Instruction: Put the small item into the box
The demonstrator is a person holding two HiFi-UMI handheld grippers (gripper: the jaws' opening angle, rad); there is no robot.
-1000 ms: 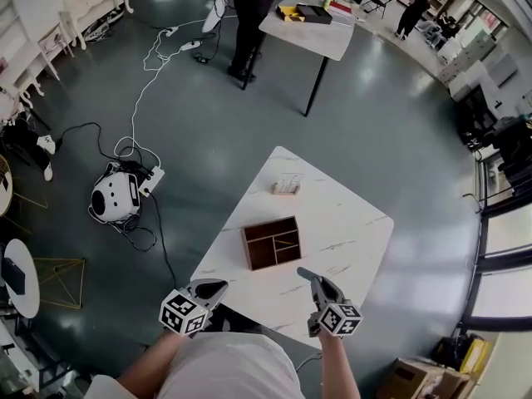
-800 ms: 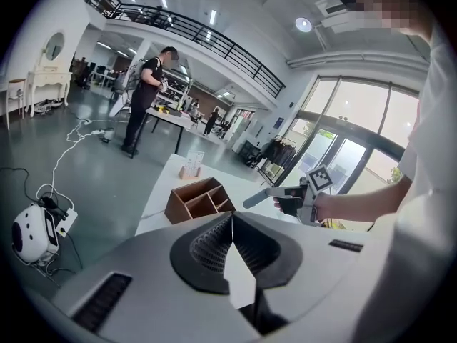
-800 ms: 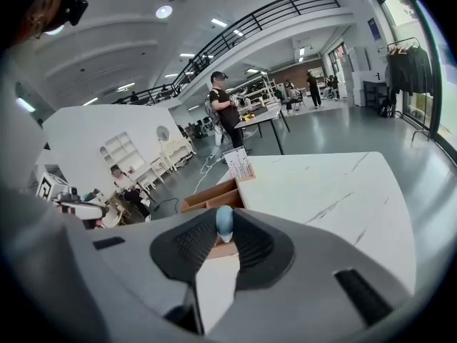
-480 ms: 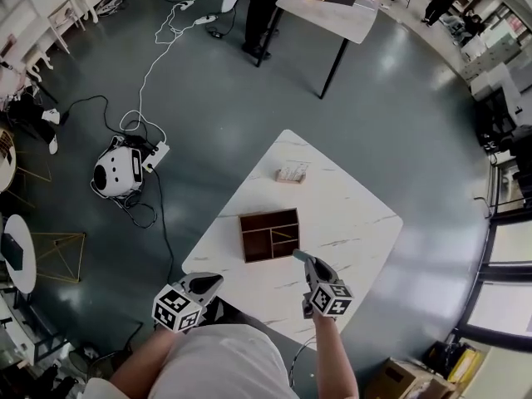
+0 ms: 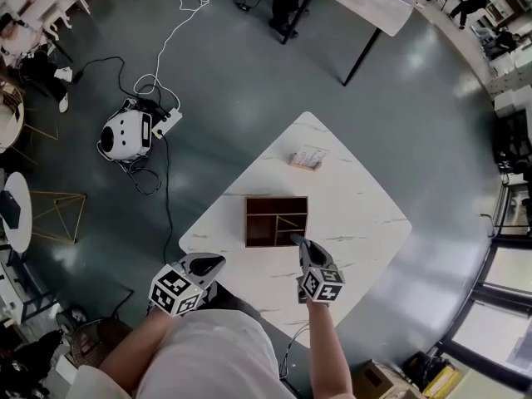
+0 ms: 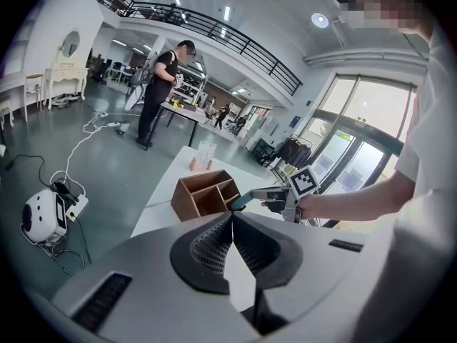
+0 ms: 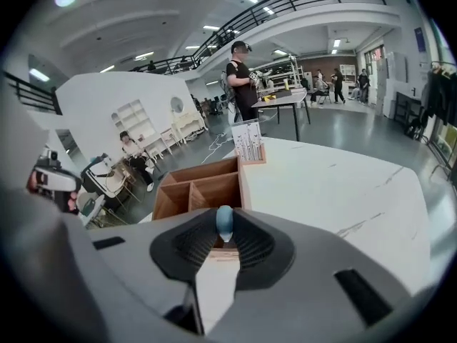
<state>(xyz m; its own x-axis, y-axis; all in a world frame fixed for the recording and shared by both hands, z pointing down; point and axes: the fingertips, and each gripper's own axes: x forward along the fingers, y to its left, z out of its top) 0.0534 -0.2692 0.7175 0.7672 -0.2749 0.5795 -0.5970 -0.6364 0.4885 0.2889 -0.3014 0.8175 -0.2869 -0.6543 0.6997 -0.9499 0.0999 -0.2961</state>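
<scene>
Jaws of the right hand-held gripper (image 5: 296,240) pinch a small blue item (image 7: 224,224) at their tips, right at the near rim of the wooden box (image 5: 248,223), whose compartments face open upward. Bare tabletop (image 5: 362,219) surrounds the box on every side, with only a small card stand (image 5: 306,159) near the far edge. The left hand-held gripper (image 5: 218,261), jaws together and empty, hangs over the tabletop's near edge, well apart from the box.

We see only the blue tip of the small item (image 7: 224,219) between the right tongs (image 7: 224,229); the tongs hide the rest. Just beyond them, the card stand's (image 7: 247,143) print is too small to read.
</scene>
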